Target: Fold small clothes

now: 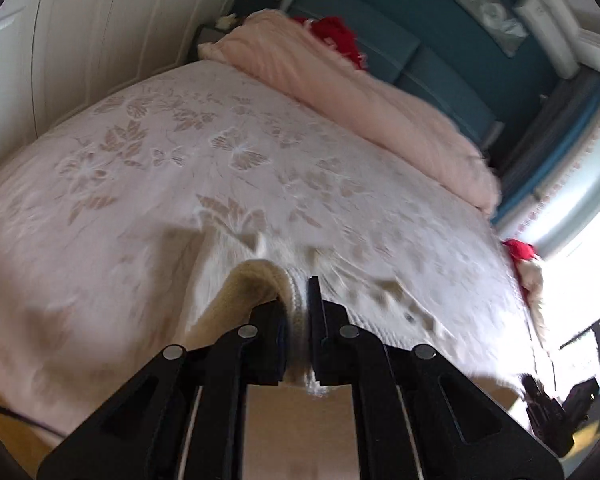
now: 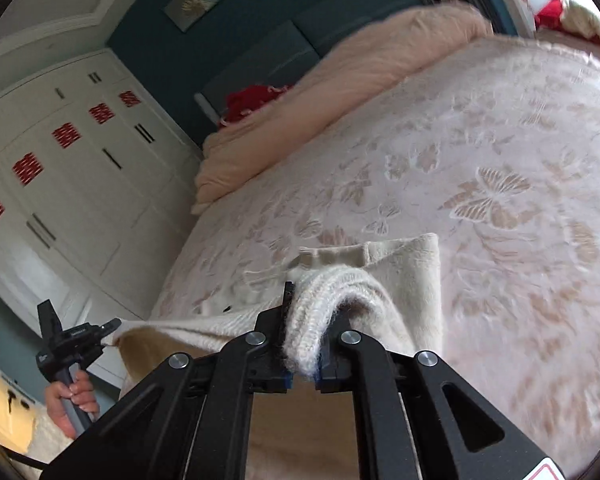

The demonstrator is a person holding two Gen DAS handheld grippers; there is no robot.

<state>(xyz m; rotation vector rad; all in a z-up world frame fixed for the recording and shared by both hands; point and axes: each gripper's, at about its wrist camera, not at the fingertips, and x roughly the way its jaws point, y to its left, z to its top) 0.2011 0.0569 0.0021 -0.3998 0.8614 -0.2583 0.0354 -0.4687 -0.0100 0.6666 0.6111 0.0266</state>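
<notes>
A cream knitted garment is held stretched between my two grippers above the near edge of the bed. My left gripper is shut on one edge of the garment, whose knit bunches between the fingers. My right gripper is shut on a thick fold of the garment. The left gripper also shows in the right wrist view, pinching the garment's far corner, with a hand on its handle. The right gripper shows at the lower right of the left wrist view.
The bed has a pale pink cover with a butterfly pattern. A pink duvet lies rolled along the teal headboard, with a red item behind it. White wardrobes stand beside the bed. A bright window is at the right.
</notes>
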